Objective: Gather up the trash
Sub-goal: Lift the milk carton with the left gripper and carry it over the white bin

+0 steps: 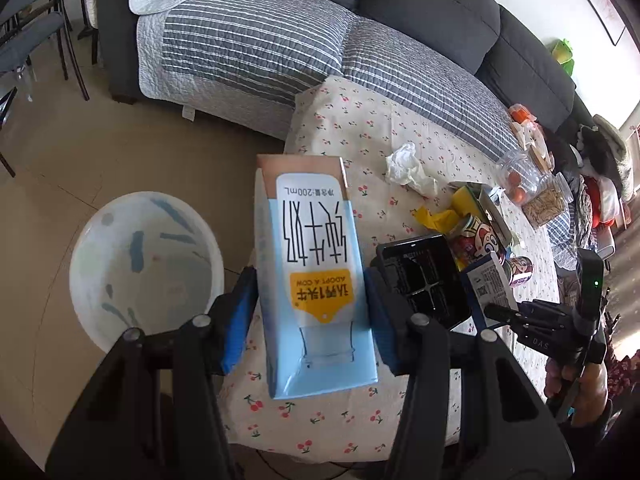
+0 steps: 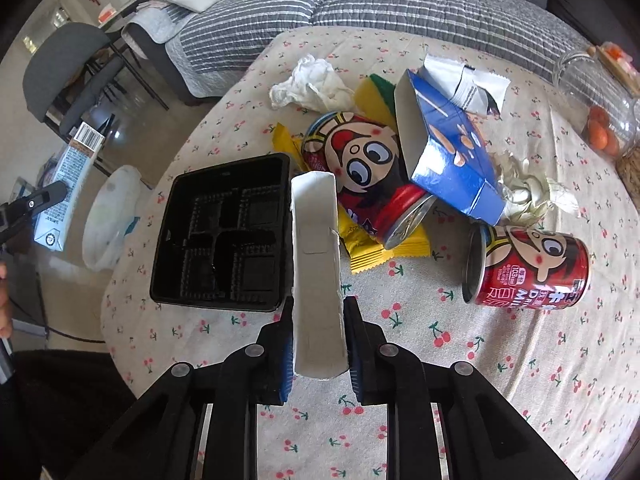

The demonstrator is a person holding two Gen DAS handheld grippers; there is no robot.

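While the milk carton (image 1: 316, 280) is hanging clamped in the left gripper (image 1: 312, 312) fingers beside the white bin (image 1: 146, 268), the right gripper (image 2: 318, 336) is gripping a white carton (image 2: 318, 272) above the tabletop (image 2: 480, 360), likely calling for drops into that bin next.

Two close wrist views angled down along the fingers, sharing the table (image 1: 360, 128) (and black tray (image 2: 224, 232)).

Tray (image 2: 224, 232) lying on the counter (image 2: 480, 360) left of two cans (image 2: 368, 180), tissue (image 2: 312, 82) sitting behind them, basin (image 2: 108, 220) standing on the floor beside the counter.
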